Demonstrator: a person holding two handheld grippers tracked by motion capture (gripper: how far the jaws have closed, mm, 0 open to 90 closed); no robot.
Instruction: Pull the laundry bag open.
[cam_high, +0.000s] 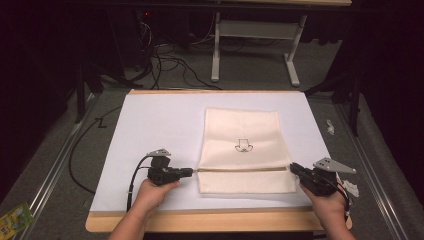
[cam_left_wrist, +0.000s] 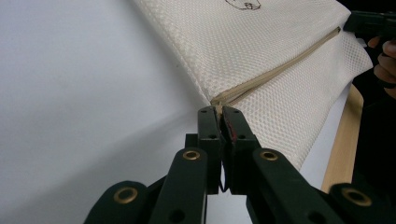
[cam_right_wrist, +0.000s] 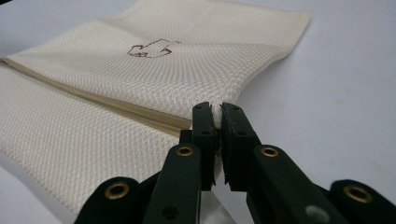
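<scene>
A cream mesh bag (cam_high: 243, 150) lies flat on the white sheet (cam_high: 150, 130) covering the table, a small dark drawing (cam_high: 244, 145) at the bag's middle and a zipper (cam_high: 242, 169) running across it near the person's edge. The left gripper (cam_high: 189, 172) sits at the bag's left side, its jaws pressed together on the zipper's end there. The right gripper (cam_high: 293, 167) sits at the bag's right side, its jaws pinched on the mesh edge by the zipper's other end.
</scene>
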